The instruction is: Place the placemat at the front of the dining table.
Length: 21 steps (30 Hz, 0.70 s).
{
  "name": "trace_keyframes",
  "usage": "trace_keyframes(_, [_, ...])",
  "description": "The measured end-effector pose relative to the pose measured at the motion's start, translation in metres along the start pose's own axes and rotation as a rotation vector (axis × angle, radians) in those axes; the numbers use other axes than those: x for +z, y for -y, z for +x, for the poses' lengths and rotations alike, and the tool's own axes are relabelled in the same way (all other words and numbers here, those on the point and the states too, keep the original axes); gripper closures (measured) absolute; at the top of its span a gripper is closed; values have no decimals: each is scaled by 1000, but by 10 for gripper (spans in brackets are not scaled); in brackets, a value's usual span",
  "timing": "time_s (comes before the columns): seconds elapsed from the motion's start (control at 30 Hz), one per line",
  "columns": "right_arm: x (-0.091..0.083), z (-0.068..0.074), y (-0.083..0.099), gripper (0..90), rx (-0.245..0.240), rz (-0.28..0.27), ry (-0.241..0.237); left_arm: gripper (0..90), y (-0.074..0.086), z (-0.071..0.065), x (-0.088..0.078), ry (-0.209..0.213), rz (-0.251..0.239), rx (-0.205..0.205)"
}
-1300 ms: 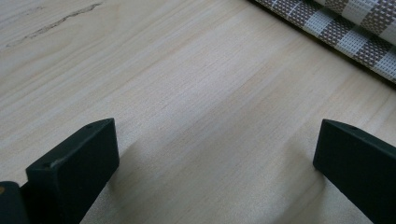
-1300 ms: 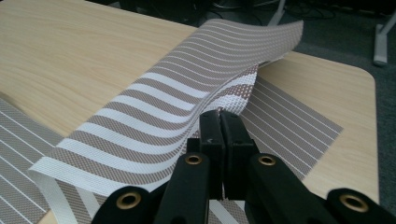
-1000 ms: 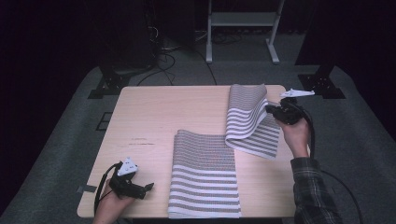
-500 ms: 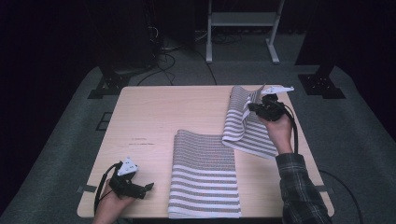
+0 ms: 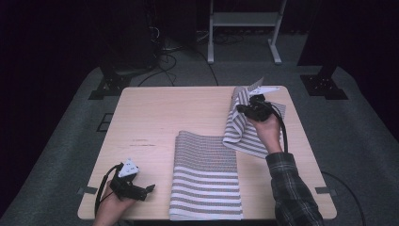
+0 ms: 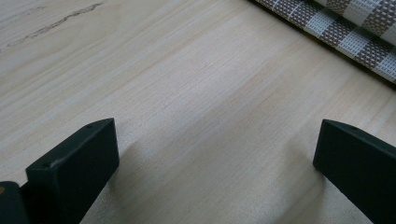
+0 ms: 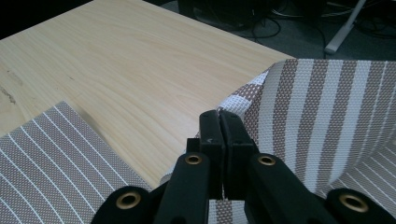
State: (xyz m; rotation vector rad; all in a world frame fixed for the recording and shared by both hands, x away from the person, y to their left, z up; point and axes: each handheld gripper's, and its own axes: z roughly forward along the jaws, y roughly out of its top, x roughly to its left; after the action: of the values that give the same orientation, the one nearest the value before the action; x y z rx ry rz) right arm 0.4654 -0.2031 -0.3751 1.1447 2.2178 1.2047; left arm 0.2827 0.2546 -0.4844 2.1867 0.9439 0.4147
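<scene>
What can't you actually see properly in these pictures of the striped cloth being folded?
- High view: the right tool tips, too small to see its grip on the cloth.
- Right gripper view: the pinched cloth edge, hidden by the jaws.
- Left gripper view: most of the cloth, cut off by the top edge.

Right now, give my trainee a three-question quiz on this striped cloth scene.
1. True or false: the right gripper is shut on the striped cloth.
2. The left gripper is: A) gripping cloth, B) open over bare table, C) lifted off the table.
3. Which part of the cloth is raised off the table?

Key:
1. True; its jaws pinch an edge.
2. B.
3. The far right part, folded upward at the right gripper.
</scene>
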Motion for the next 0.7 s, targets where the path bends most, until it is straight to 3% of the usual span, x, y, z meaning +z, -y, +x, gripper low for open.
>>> trace_keyframes(0.7, [39, 43, -5, 886, -57, 30, -76, 0, 0, 0, 0, 0, 0, 0])
